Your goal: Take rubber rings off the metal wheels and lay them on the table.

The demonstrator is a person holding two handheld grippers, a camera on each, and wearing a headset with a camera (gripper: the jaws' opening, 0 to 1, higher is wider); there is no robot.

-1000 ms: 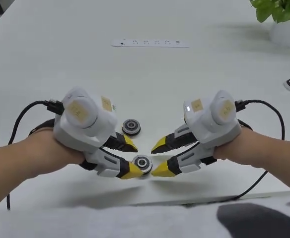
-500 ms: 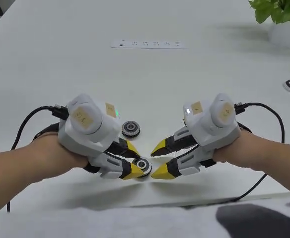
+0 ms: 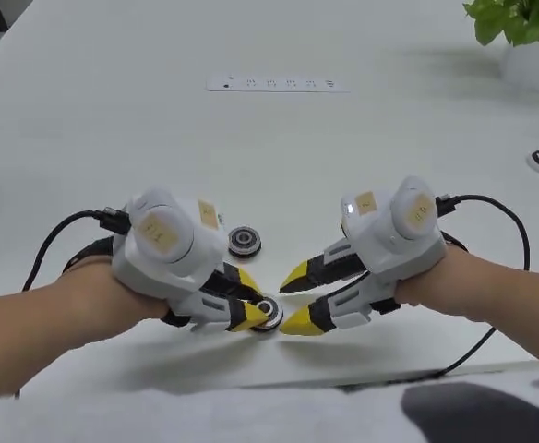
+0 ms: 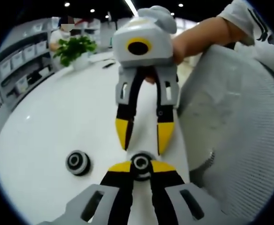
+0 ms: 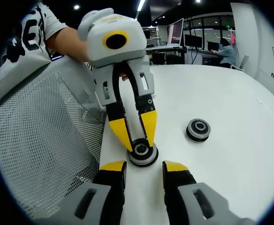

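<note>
Left tool [image 3: 249, 300] clenched on small metal wheel [image 5: 143, 153] with black rubber ring [image 5: 143, 163], white tabletop [image 3: 343, 157]; right tool [image 3: 293, 297] released, just beside. Best: hold wheel steady, hook ring edge.

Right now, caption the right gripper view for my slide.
Left gripper grips the near wheel on the white table; right gripper open in front of it; second wheel lies apart.

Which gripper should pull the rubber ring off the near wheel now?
Right, probably. The left gripper is shut on the near wheel, holding it; the right gripper is open, its tips facing the wheel close by.
</note>
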